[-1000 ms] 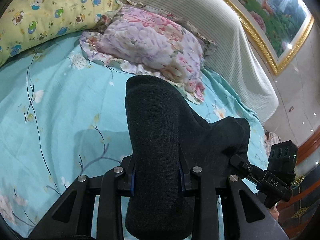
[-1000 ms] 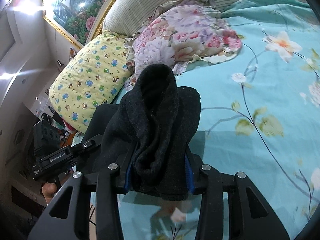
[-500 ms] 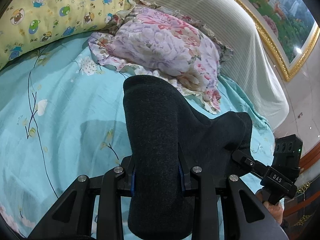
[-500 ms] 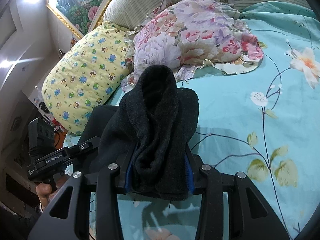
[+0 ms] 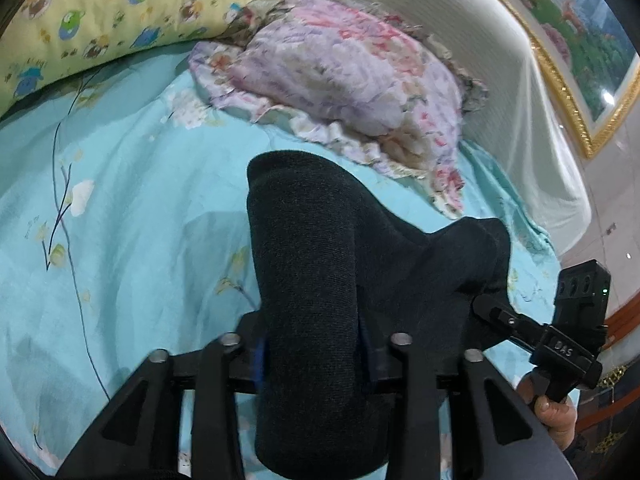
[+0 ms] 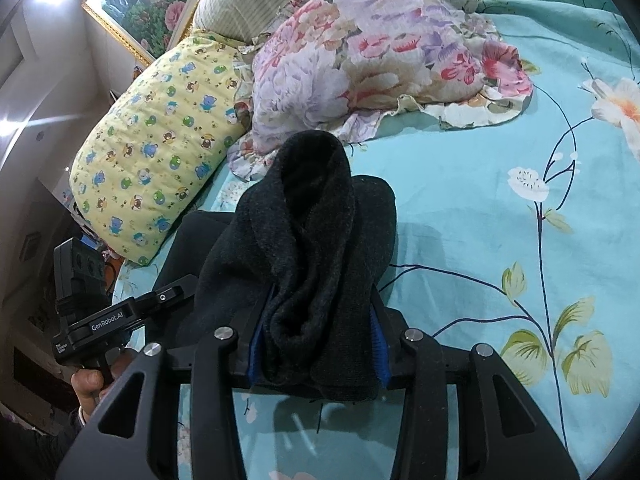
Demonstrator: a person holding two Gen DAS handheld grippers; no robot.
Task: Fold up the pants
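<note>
Holding dark pants (image 5: 320, 300) bunched up between two claws over the bed (image 5: 140, 220)

Both ends of the pants are up off the turquoise sheet, one thick wad in each claw. The left claw (image 5: 312, 360) has a fat roll of fabric filling the gap and its jaws are opening, cloth between them. The right claw (image 6: 316, 340) has a crumpled wad between its blue pads (image 6: 378, 344), jaws easing apart too. From the left claw the fabric runs off toward 3 o'clock to the other hand; from the right claw it trails toward 9 o'clock. So the long axis spans claw to claw, neither hand nearer. Floral pillow (image 6: 380, 52) sits at 12 o'clock. Looks like they're lowering it to lay flat.
</note>
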